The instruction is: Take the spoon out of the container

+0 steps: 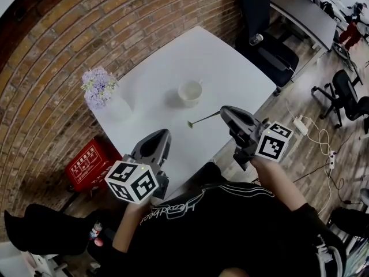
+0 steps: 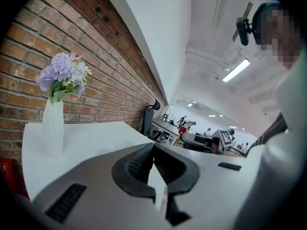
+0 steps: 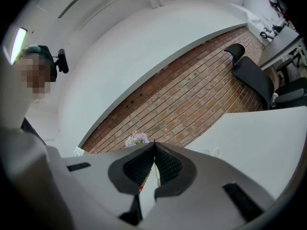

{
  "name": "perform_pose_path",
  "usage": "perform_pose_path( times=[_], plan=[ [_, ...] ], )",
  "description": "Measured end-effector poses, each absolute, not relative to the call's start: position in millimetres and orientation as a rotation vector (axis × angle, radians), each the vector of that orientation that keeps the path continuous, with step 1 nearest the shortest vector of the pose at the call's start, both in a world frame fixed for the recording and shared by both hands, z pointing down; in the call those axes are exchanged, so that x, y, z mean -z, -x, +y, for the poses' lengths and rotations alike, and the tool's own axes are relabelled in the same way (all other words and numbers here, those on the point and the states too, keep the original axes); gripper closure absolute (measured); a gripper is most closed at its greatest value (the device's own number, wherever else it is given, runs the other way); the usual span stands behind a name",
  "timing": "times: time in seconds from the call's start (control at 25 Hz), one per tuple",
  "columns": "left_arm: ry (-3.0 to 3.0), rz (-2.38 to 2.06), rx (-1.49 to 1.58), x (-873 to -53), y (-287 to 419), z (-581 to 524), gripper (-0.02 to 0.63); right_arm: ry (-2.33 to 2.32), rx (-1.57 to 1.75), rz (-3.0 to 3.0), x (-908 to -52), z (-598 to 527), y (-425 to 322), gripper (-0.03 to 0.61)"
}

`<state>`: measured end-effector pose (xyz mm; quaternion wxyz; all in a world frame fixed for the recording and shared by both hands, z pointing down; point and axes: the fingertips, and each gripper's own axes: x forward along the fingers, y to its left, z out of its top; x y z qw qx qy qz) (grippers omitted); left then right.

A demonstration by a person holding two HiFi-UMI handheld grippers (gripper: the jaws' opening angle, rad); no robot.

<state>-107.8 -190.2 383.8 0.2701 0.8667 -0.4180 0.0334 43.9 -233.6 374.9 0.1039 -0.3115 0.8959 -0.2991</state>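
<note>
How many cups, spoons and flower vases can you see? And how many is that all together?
cup: 1
spoon: 1, pinched in the right gripper
vase of purple flowers: 1
Total: 3

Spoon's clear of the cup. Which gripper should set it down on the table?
Right. The right gripper is already shut on the spoon, holding it over the table near the cup. The left gripper is shut on nothing, back at the table's near edge.

Vase (image 1: 117, 107) stands left of cup (image 1: 190, 93) on table (image 1: 230, 68), spoon (image 1: 203, 119) nearer.
</note>
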Motion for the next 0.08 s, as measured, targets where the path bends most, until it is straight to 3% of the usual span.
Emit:
perform_pose_path(
  times=[0.08],
  plan=[
    [-2.333, -1.125, -0.093, -385.5, 106.7, -192.3, 0.609, 0.921, 0.887, 2.642, -376.7, -236.4, -45.2, 0.580]
  ],
)
